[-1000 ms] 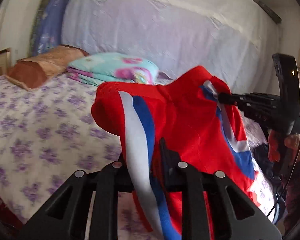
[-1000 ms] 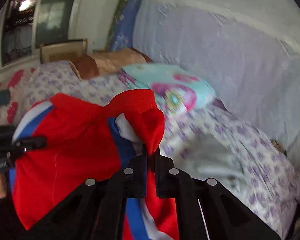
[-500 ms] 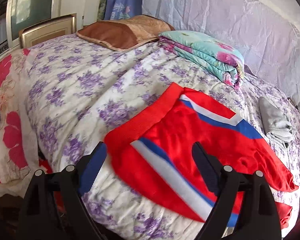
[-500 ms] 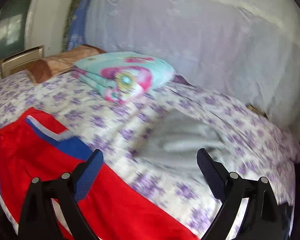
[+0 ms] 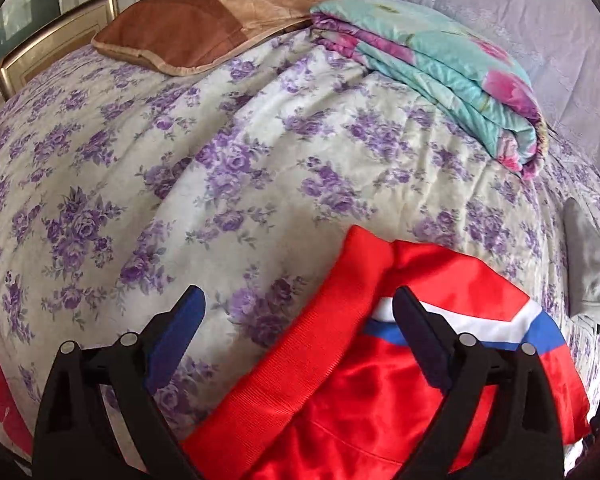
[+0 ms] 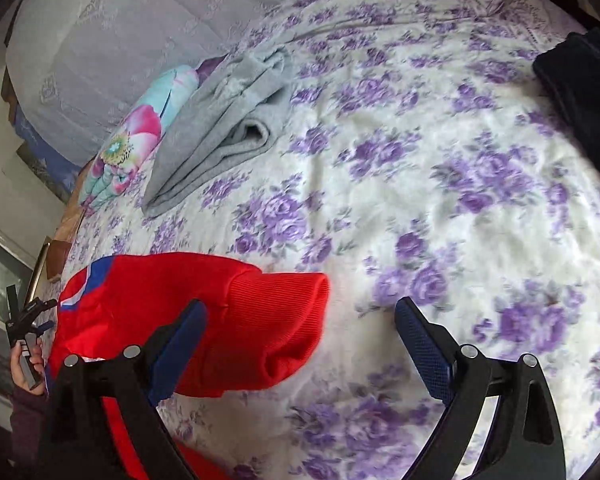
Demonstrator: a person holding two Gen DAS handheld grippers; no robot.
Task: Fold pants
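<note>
Between the wide-spread, empty fingers of the left gripper (image 5: pixel 298 312) lies the ribbed waistband of the red pants (image 5: pixel 380 380) on the bed (image 5: pixel 220 160), while only the right view, its right gripper (image 6: pixel 300 320) equally agape and empty, shows a ribbed cuff and a grey garment (image 6: pixel 224 120) beyond.

Setting: home bedroom. Bed (image 5: pixel 260 152) with purple-flowered cover; brown pillow (image 5: pixel 204 28) at its far edge by a wooden headboard (image 5: pixel 52 52); folded floral quilt (image 5: pixel 440 64) beside it; folded grey garment (image 6: pixel 220 128) on the cover.
</note>
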